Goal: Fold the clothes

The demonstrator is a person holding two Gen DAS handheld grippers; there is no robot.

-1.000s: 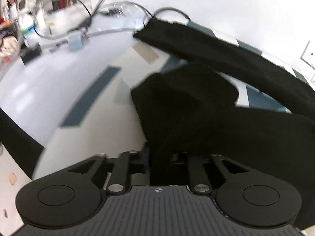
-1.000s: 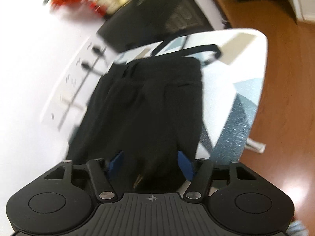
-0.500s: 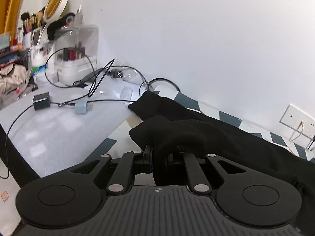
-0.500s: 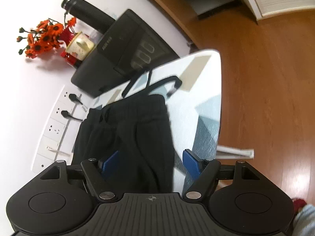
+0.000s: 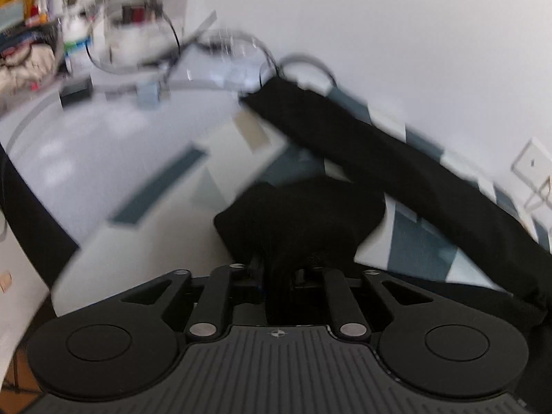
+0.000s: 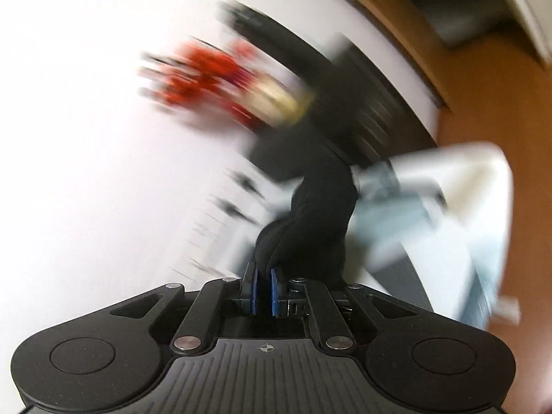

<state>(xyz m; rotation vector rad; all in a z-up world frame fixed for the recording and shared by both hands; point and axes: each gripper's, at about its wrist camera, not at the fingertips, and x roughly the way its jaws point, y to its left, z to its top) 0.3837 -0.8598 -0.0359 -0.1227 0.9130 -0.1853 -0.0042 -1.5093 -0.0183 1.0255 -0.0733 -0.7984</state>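
Matt black cloth garment (image 5: pixel 396 158), matt ribbed black plastic gripper (image 6: pixel 264 288), glossy wood floor (image 6: pixel 496 110)

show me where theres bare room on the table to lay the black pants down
Free: the patterned table top to the left of the bunched black pants, up to the grey cable. Another smaller patch lies between the bunch and the stretched leg. Crowded: the far left corner, with the blurred clutter and a small black box.
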